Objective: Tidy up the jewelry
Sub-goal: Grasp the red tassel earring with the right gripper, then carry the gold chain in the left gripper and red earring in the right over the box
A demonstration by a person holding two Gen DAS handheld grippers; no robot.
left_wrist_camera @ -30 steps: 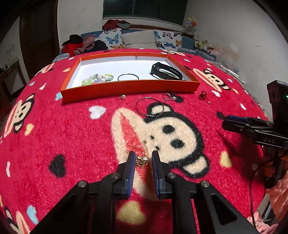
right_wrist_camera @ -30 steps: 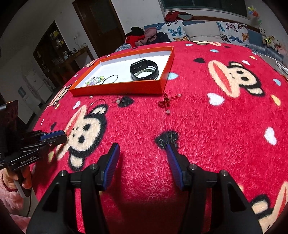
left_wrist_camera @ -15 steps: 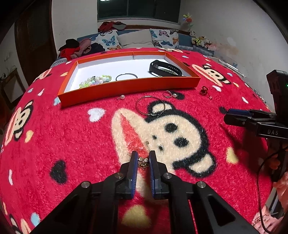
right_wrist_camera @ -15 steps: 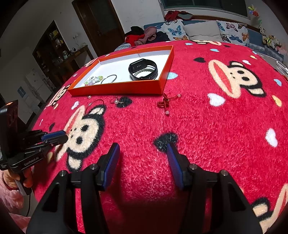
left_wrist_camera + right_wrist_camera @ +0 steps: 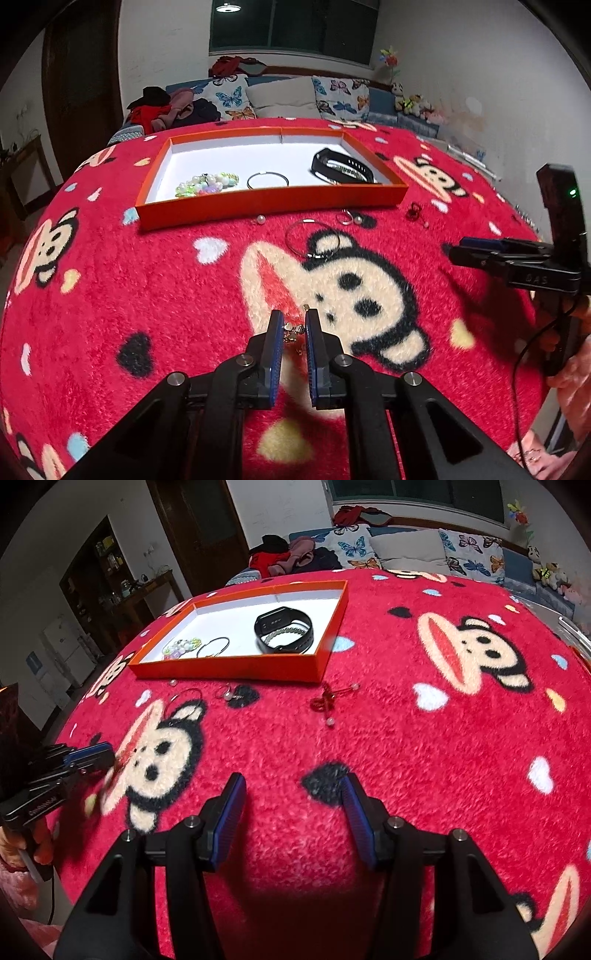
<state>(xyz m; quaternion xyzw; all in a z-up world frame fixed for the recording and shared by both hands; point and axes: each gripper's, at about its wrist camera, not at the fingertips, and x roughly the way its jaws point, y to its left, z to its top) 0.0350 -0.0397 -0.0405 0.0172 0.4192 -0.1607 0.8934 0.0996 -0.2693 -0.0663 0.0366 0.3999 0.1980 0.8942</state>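
Your left gripper (image 5: 294, 328) has narrowed its fingers onto the gold chain (image 5: 291, 331) for lifting; right gripper (image 5: 291, 797) waits half-open, empty.

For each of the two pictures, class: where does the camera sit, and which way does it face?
Left wrist: on the left gripper, looking down along its fingers at a gold chain pinched between them; the right gripper shows at right.
Right wrist: on the open right gripper, facing the red blanket.
Shared: the orange tray, blanket, sofa.

Home living room: sofa (image 5: 280, 98) with butterfly pillows (image 5: 231, 98), stuffed toys (image 5: 408, 103), wooden door (image 5: 195, 535), cartoon fleece blanket (image 5: 110, 277).
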